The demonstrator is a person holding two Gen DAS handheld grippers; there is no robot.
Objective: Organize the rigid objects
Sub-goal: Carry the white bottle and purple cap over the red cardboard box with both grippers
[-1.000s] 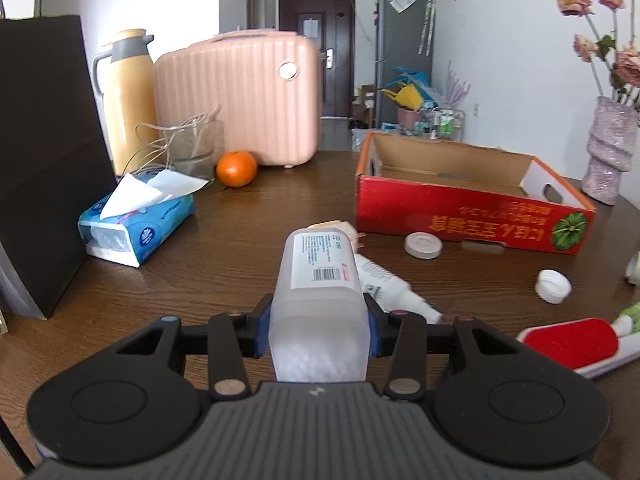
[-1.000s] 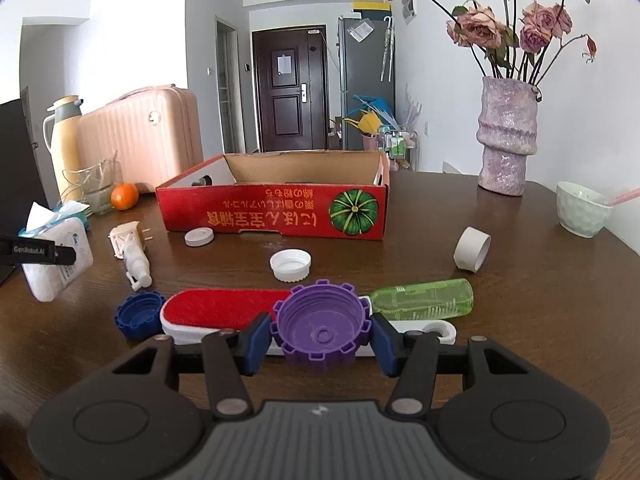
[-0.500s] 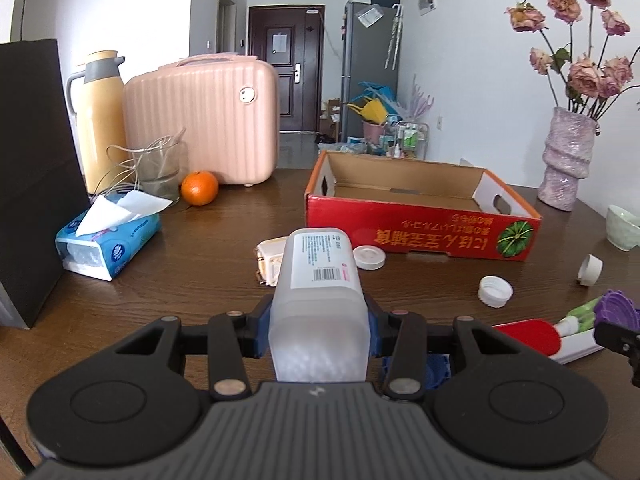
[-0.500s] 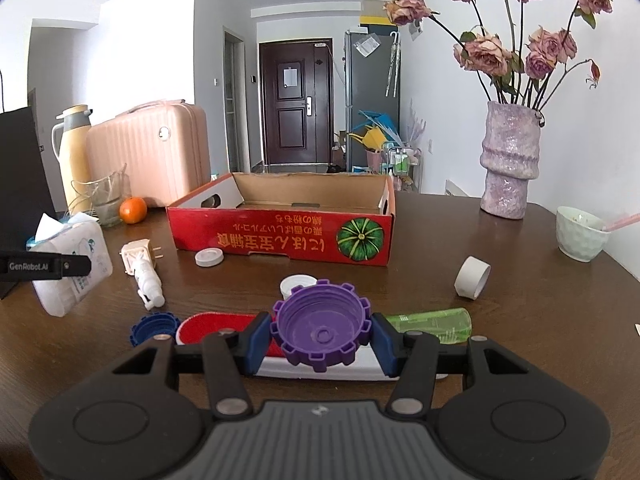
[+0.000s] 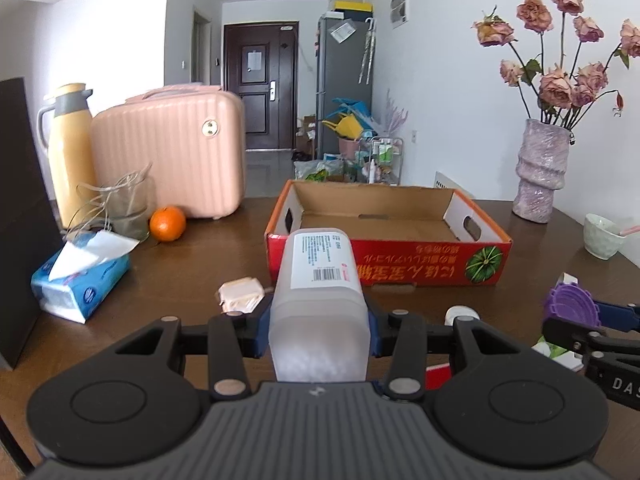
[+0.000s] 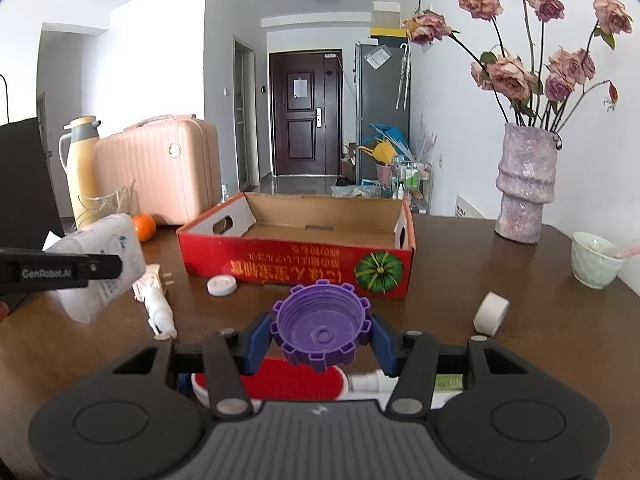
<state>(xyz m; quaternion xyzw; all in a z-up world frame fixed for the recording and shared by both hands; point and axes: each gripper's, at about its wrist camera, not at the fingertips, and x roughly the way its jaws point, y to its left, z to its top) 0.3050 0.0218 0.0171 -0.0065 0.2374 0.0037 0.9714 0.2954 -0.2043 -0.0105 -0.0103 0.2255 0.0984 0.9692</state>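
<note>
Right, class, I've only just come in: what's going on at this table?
A person is tidying with a gripper in each hand. The left gripper is shut on a frosted white container, and the right gripper is shut on a purple notched cap. Both are held above the table, facing the open red cardboard box, which looks empty. A white cap, a white ring and a red brush lie on the wooden table.

Home, likely: fridge (image 6: 382,108), suitcase (image 5: 172,152)

Both wrist views look slightly downward, close over the table (image 5: 180,272), sharing the red cardboard box (image 5: 420,268) (image 6: 304,266) ahead.
</note>
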